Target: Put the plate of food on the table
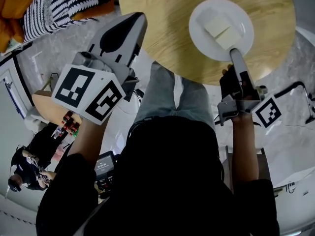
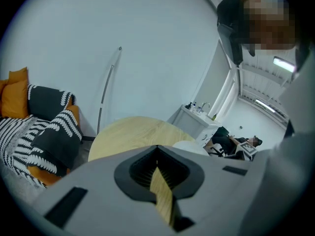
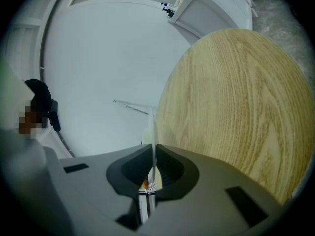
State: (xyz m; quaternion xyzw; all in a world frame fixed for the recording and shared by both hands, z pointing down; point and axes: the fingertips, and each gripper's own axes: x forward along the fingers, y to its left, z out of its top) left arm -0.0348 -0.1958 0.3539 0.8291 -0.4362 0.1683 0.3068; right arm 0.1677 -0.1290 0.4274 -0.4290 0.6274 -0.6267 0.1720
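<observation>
A white plate [image 1: 242, 19] carrying pale slices of food [image 1: 216, 26] lies on the near right part of the round wooden table [image 1: 167, 23]. My right gripper [image 1: 234, 52] is shut on the plate's near rim. In the right gripper view that rim [image 3: 153, 132] runs edge-on between the jaws of the right gripper [image 3: 153, 168], with the table [image 3: 236, 97] spreading to the right. My left gripper [image 1: 139, 17] hovers over the table's left edge, jaws together and empty. In the left gripper view its jaws [image 2: 160, 181] show only a thin slit, with the table [image 2: 128, 134] beyond.
A sofa with orange and black-and-white striped cushions [image 1: 54, 4] stands left of the table. A person [image 1: 27, 166] sits at the lower left near a small wooden stand [image 1: 49, 107]. A white counter with a tap [image 2: 197, 119] stands behind the table. My own legs [image 1: 172, 97] are against the table's near edge.
</observation>
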